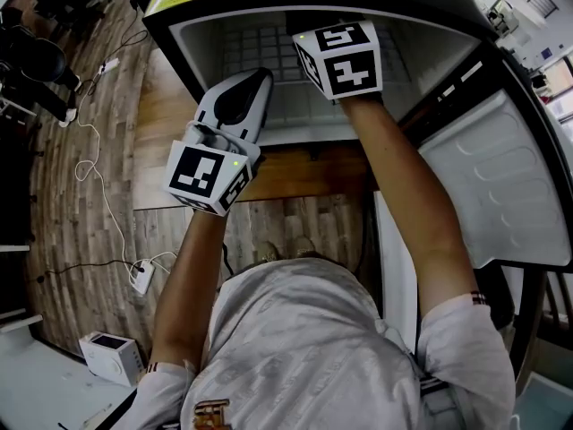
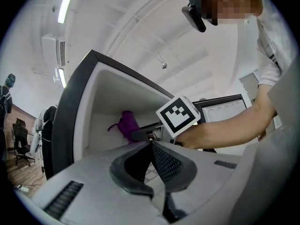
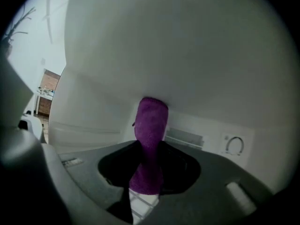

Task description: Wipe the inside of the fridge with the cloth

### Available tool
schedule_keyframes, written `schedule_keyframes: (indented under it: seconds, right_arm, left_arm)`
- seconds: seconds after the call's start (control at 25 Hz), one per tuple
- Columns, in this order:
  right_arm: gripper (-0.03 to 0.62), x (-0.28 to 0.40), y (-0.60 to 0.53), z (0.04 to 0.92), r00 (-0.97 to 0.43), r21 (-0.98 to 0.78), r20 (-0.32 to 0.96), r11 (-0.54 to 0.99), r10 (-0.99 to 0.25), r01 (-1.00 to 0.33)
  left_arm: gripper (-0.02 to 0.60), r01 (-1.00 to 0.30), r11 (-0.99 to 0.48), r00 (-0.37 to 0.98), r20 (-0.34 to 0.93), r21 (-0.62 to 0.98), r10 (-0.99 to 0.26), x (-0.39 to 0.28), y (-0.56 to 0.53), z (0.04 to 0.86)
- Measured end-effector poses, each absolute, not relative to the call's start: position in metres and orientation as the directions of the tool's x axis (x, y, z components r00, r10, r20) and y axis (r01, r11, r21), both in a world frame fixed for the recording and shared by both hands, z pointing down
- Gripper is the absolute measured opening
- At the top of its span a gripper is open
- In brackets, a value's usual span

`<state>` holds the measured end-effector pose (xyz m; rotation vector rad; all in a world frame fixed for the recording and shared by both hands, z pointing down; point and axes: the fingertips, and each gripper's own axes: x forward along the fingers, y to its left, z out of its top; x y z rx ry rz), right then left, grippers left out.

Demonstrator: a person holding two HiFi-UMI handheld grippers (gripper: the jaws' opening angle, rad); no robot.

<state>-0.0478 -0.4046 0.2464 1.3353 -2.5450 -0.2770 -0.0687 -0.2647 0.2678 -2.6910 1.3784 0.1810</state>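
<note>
Wooden floor (image 1: 81, 195) with loose cables (image 1: 94, 164) lies at the left of the head view. The open fridge (image 1: 192, 34) fills the top of that frame, with its door (image 1: 501, 186) swung out at the right.

Your right gripper (image 3: 147, 191) has its jaws closed on the purple cloth (image 3: 151, 121). The cloth stands up between them as a narrow roll, and at the centre of the right gripper view its upper end seems to press on a white inner surface of the fridge. In the head view this gripper reaches deep into the cabinet, over the wire shelf (image 1: 260, 47), so the cloth is hidden there behind the marker cube (image 1: 345, 56).

Your left gripper (image 2: 152, 156) has its jaws together with nothing between them. It hangs outside the fridge opening, at centre left of the head view, and it looks in at the cloth, which shows left of centre in its own view.

I judge that the wiping is under way on one inner wall or on the ceiling; which one I cannot tell. No dirt and no wet trace is visible, so you cannot read from here how much is already wiped. Probably the other walls, the shelf and the inside of the door are left for you.
</note>
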Motion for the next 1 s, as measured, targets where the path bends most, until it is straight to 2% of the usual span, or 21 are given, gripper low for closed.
schedule_keyframes:
  seconds: [0.44, 0.8, 1.0]
  right_arm:
    - [0.115, -0.120, -0.414, 0.265, -0.608, 0.319, 0.216, 0.644, -0.764, -0.696]
    - [0.115, -0.122, -0.430, 0.284, -0.581, 0.340, 0.289, 0.649, -0.761, -0.681]
    - [0.115, -0.104, -0.433, 0.282, -0.557, 0.354, 0.282, 0.624, -0.781, -0.697]
  left_arm:
    - [-0.001, -0.825, -0.563, 0.562, -0.160, -0.046, -0.811, -0.083, -0.264, 0.267]
    - [0.000, -0.830, -0.555, 0.556, -0.149, -0.052, -0.817, -0.087, -0.262, 0.270]
    - [0.000, -0.828, -0.558, 0.560, -0.148, -0.055, -0.815, -0.086, -0.262, 0.269]
